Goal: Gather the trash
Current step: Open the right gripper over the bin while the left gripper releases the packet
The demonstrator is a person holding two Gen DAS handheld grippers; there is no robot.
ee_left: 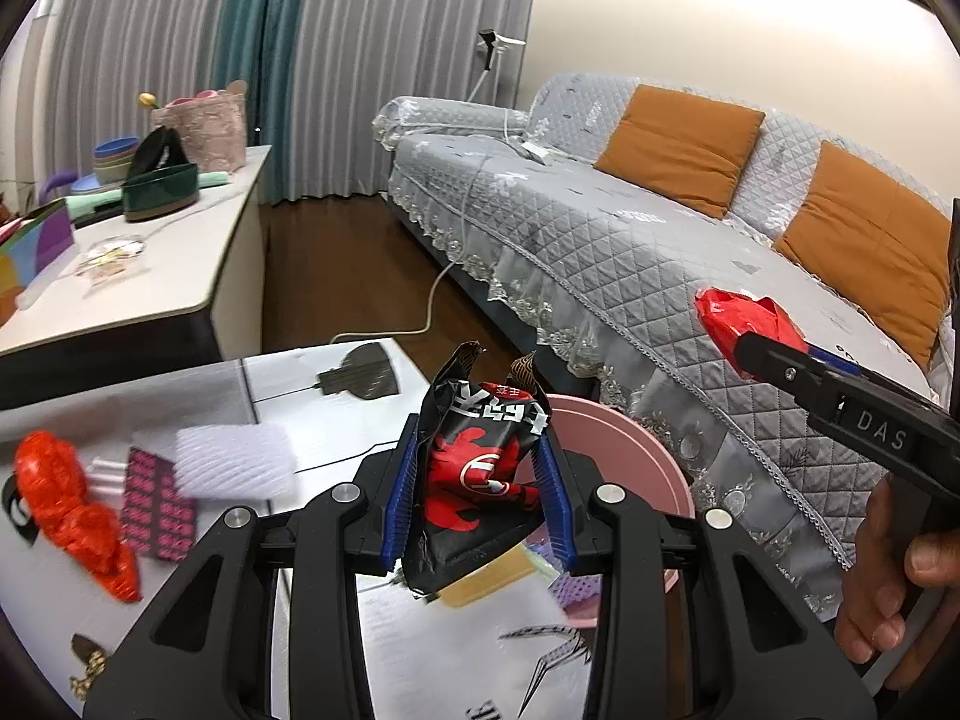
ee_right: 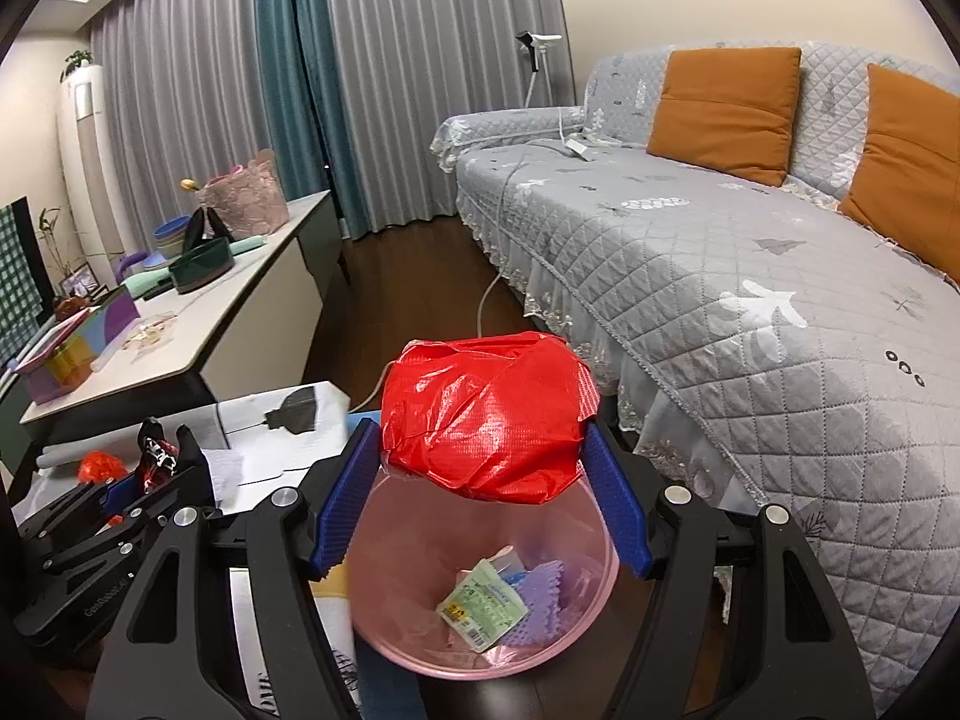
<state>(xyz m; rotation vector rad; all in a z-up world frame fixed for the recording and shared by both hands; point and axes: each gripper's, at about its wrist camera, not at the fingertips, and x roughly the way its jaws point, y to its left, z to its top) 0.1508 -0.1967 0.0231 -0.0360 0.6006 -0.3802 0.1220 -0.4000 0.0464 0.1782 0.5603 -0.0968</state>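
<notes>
My left gripper [ee_left: 483,462] is shut on a crumpled black and red snack wrapper [ee_left: 480,468], held over the low table's right edge beside the pink bin [ee_left: 636,450]. In the right wrist view my right gripper [ee_right: 483,480] is shut on a bulky red plastic bag [ee_right: 486,414], which hangs above the open pink bin [ee_right: 384,630]. The bin holds a green and white packet [ee_right: 483,603] and purple foam [ee_right: 543,594]. The same red bag [ee_left: 744,318] and the right gripper's arm show at the right of the left wrist view. The left gripper with its wrapper [ee_right: 157,456] appears at the lower left of the right wrist view.
On the white low table [ee_left: 336,414] lie an orange-red crumpled bag [ee_left: 72,510], a pink patterned packet [ee_left: 157,504], white foam [ee_left: 237,459] and white sticks. A grey sofa [ee_right: 750,276] with orange cushions stands at right, a cluttered sideboard [ee_right: 240,300] at left. A white cable crosses the wood floor.
</notes>
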